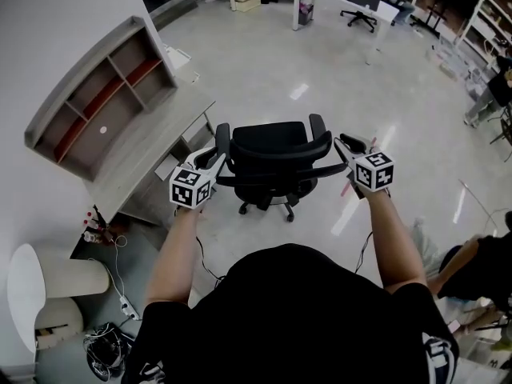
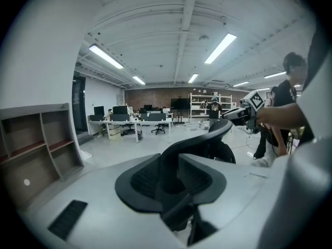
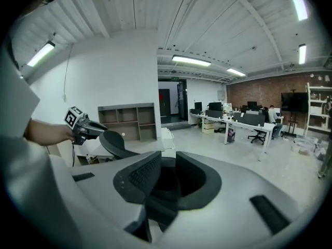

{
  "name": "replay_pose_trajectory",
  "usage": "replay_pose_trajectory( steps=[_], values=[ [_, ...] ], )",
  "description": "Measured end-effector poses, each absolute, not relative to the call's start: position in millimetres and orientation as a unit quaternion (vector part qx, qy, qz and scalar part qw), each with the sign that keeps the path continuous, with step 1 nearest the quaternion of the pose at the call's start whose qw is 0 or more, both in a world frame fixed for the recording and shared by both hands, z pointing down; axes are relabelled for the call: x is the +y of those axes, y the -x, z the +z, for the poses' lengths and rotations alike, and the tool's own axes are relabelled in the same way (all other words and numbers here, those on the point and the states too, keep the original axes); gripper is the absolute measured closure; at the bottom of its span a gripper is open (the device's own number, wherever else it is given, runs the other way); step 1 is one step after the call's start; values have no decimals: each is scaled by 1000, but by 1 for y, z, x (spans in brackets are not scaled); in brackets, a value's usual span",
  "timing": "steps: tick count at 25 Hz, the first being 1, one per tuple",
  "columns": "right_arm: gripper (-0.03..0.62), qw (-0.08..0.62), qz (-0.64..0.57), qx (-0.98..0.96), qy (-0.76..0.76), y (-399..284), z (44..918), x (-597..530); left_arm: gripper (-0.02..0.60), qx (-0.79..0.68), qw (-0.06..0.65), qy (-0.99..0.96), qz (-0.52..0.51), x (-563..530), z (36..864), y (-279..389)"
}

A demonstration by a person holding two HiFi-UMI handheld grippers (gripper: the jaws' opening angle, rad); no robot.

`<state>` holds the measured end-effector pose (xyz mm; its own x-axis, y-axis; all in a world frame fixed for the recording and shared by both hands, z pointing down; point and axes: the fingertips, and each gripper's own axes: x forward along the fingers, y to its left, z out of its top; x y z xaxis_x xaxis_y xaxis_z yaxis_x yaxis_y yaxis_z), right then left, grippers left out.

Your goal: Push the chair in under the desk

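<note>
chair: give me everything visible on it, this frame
The chair is a black office chair with a curved back, two armrests and a star base on casters. It stands upright on the grey floor, back toward the person, apart from the desk, not under it. The left gripper clasps the back's top rim; the right gripper, jaws apart, is at the other corner, contact unclear.

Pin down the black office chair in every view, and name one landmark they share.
Head view: black mesh office chair, picture centre.
Left gripper view: its backrest rim arcs from bottom centre up to the right.
Right gripper view: backrest rim, left of centre.
Shared landmark: grey shelved desk hutch.
</note>
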<state>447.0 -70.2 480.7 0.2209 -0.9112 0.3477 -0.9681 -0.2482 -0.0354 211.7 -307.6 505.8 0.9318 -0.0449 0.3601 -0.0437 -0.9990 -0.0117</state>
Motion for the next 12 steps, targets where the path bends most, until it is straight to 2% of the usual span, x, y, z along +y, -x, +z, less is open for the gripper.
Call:
replay_pose_trajectory(
  steps=[7, 12],
  values=[
    [491, 135, 169, -643, -735, -442, 520, -58, 415, -16, 24, 967, -255, -299, 545, -201],
    [433, 180, 190, -660, -704, -436, 556, -54, 377, -49, 31, 953, -297, -290, 570, -198]
  ],
)
